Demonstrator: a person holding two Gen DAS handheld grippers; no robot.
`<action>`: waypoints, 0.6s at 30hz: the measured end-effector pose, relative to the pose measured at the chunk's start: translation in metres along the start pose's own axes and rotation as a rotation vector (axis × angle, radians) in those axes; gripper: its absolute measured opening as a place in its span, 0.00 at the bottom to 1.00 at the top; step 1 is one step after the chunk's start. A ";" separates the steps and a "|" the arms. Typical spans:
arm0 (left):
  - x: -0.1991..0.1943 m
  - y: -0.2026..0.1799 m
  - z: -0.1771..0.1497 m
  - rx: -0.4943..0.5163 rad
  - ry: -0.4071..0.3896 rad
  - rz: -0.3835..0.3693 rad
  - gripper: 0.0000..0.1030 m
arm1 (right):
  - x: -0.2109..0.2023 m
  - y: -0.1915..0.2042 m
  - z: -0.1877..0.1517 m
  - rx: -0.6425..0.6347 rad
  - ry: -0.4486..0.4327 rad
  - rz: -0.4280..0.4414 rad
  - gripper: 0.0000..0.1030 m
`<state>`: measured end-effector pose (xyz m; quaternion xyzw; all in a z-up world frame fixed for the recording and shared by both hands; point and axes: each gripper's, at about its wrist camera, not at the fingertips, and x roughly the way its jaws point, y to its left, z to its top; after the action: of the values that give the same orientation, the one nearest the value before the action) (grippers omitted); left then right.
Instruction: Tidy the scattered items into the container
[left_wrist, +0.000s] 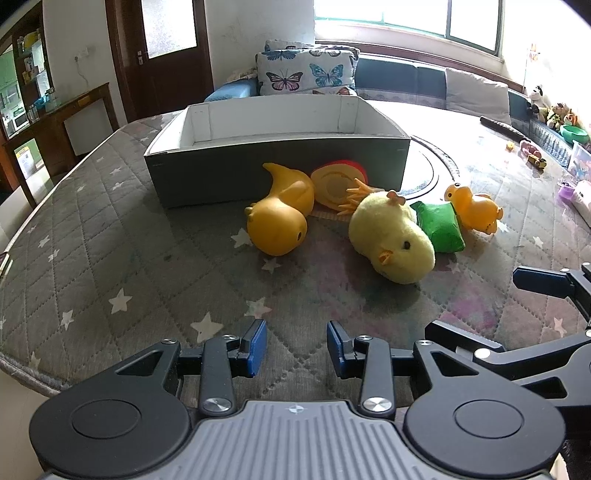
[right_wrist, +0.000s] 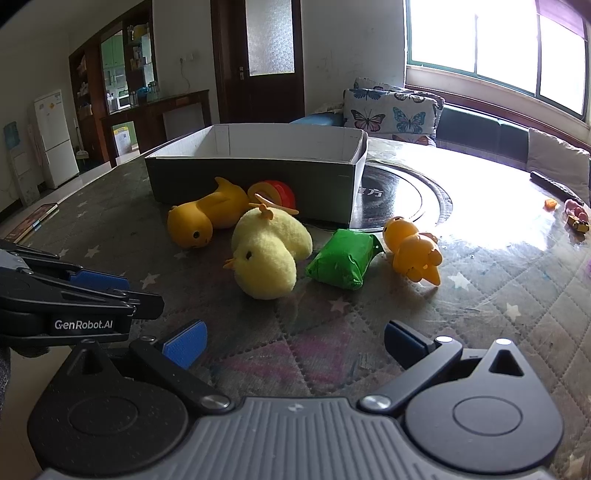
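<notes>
A grey open box (left_wrist: 280, 166) (right_wrist: 258, 177) with a white inside stands on the quilted table. In front of it lie a large orange rubber duck (left_wrist: 280, 214) (right_wrist: 203, 218), a red-and-yellow tape roll (left_wrist: 338, 182) (right_wrist: 275, 192), a yellow plush chick (left_wrist: 391, 236) (right_wrist: 269, 254), a green packet (left_wrist: 439, 225) (right_wrist: 341, 260) and a small orange duck toy (left_wrist: 474, 210) (right_wrist: 412, 249). My left gripper (left_wrist: 296, 347) is open and empty, low over the table, near of the toys. My right gripper (right_wrist: 295, 343) is open wide and empty, near of the chick and packet.
The table (left_wrist: 110, 258) has a dark round inset (right_wrist: 399, 199) right of the box. Small toys (left_wrist: 532, 153) and a black remote (left_wrist: 498, 127) lie at the far right edge. A sofa with butterfly cushions (left_wrist: 306, 72) stands behind. The right gripper shows in the left wrist view (left_wrist: 546, 295).
</notes>
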<state>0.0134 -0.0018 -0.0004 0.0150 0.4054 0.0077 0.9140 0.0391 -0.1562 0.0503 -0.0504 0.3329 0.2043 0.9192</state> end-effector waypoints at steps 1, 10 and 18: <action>0.000 0.000 0.001 0.000 0.000 -0.001 0.37 | 0.000 -0.001 0.001 0.001 0.000 0.000 1.00; 0.005 -0.001 0.007 0.003 0.007 -0.006 0.37 | 0.005 -0.005 0.006 0.012 0.003 0.001 1.00; 0.011 -0.001 0.013 0.002 0.016 -0.008 0.37 | 0.010 -0.009 0.011 0.014 0.008 0.000 1.00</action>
<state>0.0301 -0.0025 0.0004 0.0140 0.4125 0.0038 0.9108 0.0559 -0.1581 0.0521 -0.0448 0.3379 0.2019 0.9182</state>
